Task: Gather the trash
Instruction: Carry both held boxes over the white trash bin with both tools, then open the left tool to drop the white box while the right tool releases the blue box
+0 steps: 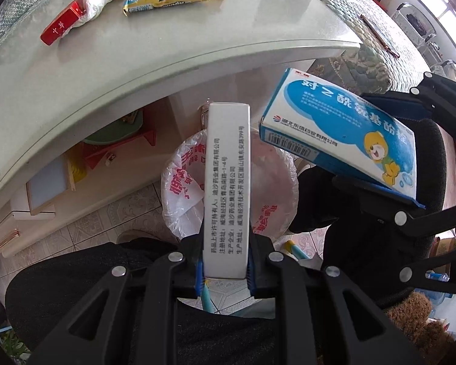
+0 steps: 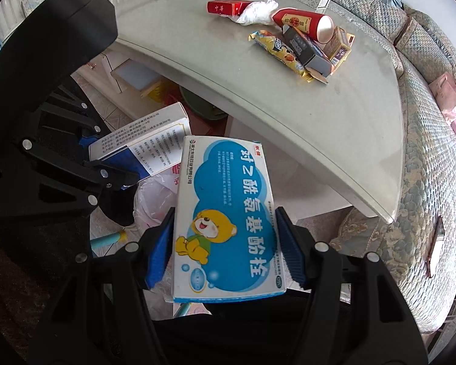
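Note:
My left gripper (image 1: 225,269) is shut on a narrow white medicine box (image 1: 228,182), held edge-on and pointing down over a bin lined with a white and red plastic bag (image 1: 185,182). My right gripper (image 2: 226,245) is shut on a blue and white medicine box with a yellow bear (image 2: 228,213); the same blue box (image 1: 340,133) hangs to the right of the white one in the left wrist view. The white box (image 2: 143,140) and the left gripper show at the left of the right wrist view, above the bag (image 2: 155,194).
On the pale table (image 2: 319,115) lie a red cigarette pack (image 2: 223,8), a crumpled white tissue (image 2: 258,10), a yellow snack wrapper (image 2: 276,51), a dark carton (image 2: 307,51) and a red tube (image 2: 304,22). A patterned sofa (image 2: 425,158) curves behind. Tiled floor lies below.

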A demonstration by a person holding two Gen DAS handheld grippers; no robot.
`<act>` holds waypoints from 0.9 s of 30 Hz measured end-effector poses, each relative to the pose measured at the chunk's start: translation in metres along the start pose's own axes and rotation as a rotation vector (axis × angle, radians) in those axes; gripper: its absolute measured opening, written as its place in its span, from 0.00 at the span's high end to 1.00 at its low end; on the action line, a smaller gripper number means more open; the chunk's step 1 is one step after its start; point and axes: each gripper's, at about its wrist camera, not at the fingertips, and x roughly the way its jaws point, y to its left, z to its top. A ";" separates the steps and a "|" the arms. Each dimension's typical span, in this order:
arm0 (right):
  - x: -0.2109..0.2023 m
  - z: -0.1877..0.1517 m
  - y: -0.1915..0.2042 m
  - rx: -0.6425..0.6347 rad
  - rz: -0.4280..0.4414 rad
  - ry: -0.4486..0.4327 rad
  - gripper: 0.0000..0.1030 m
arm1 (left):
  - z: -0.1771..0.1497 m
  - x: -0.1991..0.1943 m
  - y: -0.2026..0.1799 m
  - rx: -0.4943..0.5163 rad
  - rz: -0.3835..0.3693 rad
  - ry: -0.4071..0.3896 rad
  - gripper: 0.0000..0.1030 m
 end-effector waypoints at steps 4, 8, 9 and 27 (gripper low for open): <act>0.015 -0.002 -0.002 0.007 0.003 0.019 0.40 | -0.001 0.018 -0.002 0.009 -0.008 0.027 0.80; 0.032 -0.001 -0.007 0.024 0.022 0.044 0.40 | -0.003 0.040 0.000 0.015 -0.025 0.060 0.80; 0.036 -0.001 -0.008 0.027 0.022 0.048 0.40 | -0.003 0.046 0.002 0.013 -0.027 0.069 0.80; 0.132 -0.002 -0.012 0.071 0.049 0.154 0.40 | -0.007 0.134 0.026 -0.052 -0.105 0.230 0.80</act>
